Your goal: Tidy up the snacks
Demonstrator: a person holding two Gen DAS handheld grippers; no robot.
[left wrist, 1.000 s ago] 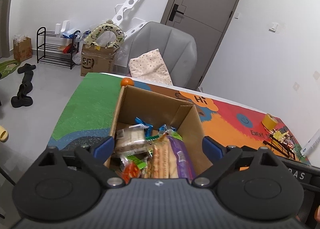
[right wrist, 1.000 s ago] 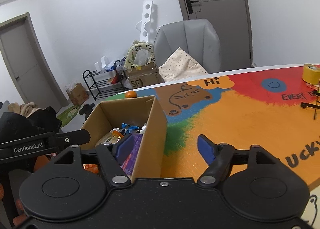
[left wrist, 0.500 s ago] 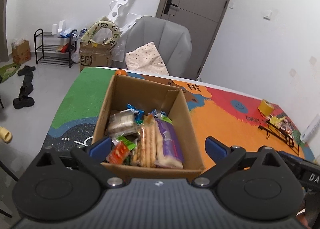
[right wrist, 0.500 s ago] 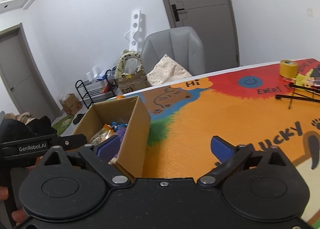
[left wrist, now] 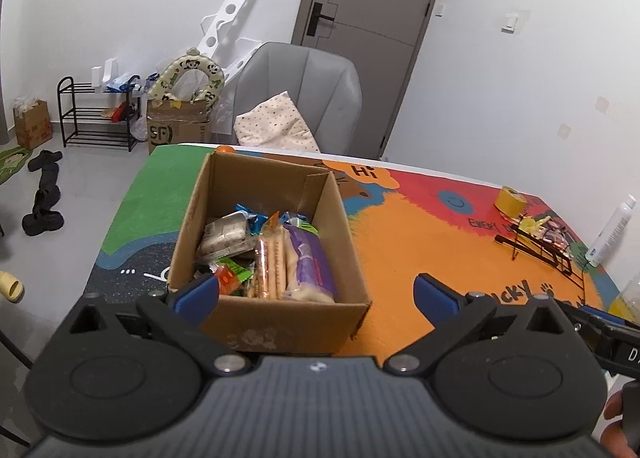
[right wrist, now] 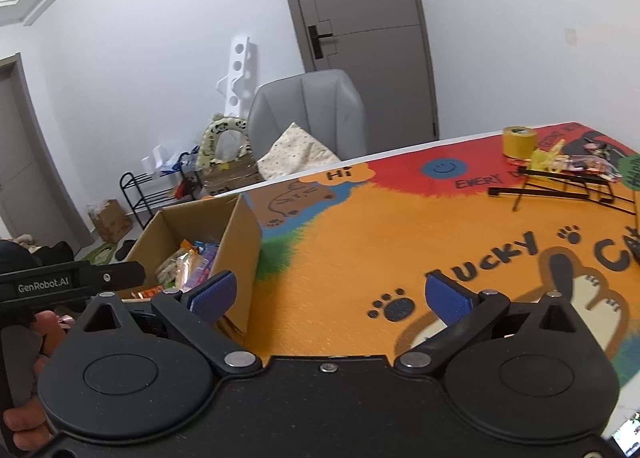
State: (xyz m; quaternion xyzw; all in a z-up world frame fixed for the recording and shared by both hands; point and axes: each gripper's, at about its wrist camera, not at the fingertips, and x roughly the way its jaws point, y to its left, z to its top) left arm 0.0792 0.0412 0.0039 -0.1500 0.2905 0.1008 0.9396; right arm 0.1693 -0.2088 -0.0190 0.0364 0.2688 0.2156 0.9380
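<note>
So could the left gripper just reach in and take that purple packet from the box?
Probably yes: the left gripper is open, the cardboard box has no lid, and the purple packet lies on top, uncovered.

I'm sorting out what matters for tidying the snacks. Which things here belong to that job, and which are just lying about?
Part of the job:
cardboard box
cracker pack
purple packet
wire rack holding a few snacks
left gripper and right gripper, both open and empty

Just lying about:
tape roll
orange
white bottle
</note>
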